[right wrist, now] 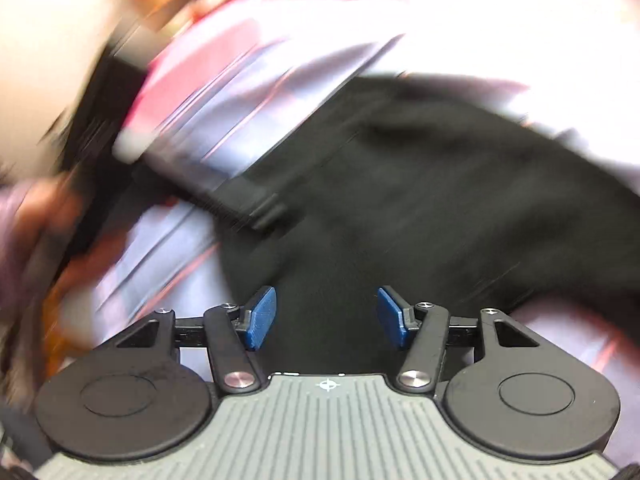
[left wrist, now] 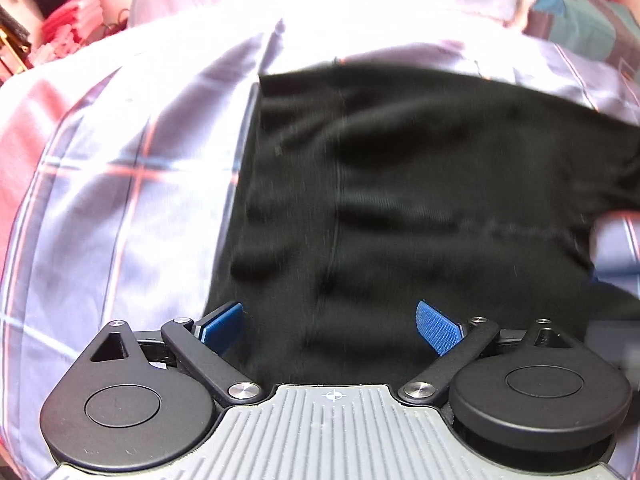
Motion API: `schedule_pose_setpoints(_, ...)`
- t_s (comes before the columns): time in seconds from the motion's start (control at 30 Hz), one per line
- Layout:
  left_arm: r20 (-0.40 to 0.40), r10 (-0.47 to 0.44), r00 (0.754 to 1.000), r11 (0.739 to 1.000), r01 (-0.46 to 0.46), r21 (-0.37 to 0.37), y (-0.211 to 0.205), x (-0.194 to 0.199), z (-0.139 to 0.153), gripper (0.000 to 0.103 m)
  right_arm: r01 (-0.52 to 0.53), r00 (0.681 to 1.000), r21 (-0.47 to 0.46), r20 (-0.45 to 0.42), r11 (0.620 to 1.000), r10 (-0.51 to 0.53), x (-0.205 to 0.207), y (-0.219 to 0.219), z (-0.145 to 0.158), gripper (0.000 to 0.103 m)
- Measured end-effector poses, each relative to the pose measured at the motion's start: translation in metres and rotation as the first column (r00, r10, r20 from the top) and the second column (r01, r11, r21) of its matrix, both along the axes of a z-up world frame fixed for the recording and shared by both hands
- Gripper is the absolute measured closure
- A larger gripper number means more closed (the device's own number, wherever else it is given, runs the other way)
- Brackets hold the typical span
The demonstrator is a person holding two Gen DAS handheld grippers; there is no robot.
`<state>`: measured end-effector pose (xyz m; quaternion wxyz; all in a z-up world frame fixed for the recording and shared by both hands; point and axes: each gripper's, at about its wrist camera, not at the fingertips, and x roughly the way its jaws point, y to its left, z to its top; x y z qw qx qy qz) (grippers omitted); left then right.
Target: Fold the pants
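Black pants (left wrist: 420,184) lie spread on a pale plaid bed sheet (left wrist: 120,184), folded into a broad dark slab with a seam running down the middle. My left gripper (left wrist: 330,326) is open and empty, its blue pads just over the near edge of the pants. In the right wrist view, which is motion-blurred, the pants (right wrist: 420,200) fill the centre and a belt loop (right wrist: 268,212) shows on the waistband at left. My right gripper (right wrist: 326,316) is open and empty above the black fabric.
The plaid sheet (right wrist: 208,92) surrounds the pants. Red and pink clothes (left wrist: 68,28) are piled at the far left beyond the bed. A teal and red patterned cloth (left wrist: 580,12) lies at the far right.
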<state>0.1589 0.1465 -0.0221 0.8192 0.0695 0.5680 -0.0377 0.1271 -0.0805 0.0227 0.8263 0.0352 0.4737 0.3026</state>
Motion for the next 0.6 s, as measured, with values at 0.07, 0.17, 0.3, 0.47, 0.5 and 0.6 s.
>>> schedule_pose_setpoints(0.07, 0.002, 0.010, 1.000, 1.000, -0.010, 0.002, -0.003, 0.015, -0.009, 0.000, 0.113, 0.993, -0.012, 0.035, 0.994, -0.112, 0.021, -0.018, -0.010, 0.041)
schedule_pose_setpoints(0.17, -0.055, 0.031, 0.998, 0.998, -0.028, 0.051, -0.003, 0.031, -0.035, 0.000, 0.224, 0.975, -0.098, 0.017, 0.970, -0.223, 0.043, -0.055, -0.028, 0.041)
schedule_pose_setpoints(0.3, -0.035, 0.032, 0.999, 0.999, -0.031, 0.016, 0.010, 0.029, -0.036, 0.000, 0.425, 0.905, -0.101, 0.022, 0.900, -0.425, 0.042, -0.134, -0.031, 0.040)
schedule_pose_setpoints(0.47, -0.034, 0.047, 0.998, 0.998, -0.046, 0.037, 0.003, 0.031, -0.039, 0.000, 0.470, 0.878, -0.229, 0.027, 0.852, -0.477, 0.019, -0.173, -0.043, 0.039)
schedule_pose_setpoints(0.5, -0.042, 0.053, 0.998, 0.998, -0.052, 0.041, 0.002, 0.033, -0.038, 0.000, 0.483, 0.873, -0.257, 0.063, 0.837, -0.484, 0.010, -0.175, -0.038, 0.041)
schedule_pose_setpoints(0.6, -0.060, 0.062, 0.996, 0.996, -0.058, 0.070, -0.004, 0.036, -0.036, 0.000, 0.556, 0.831, -0.180, 0.091, 0.812, -0.549, -0.031, -0.186, -0.018, 0.034)
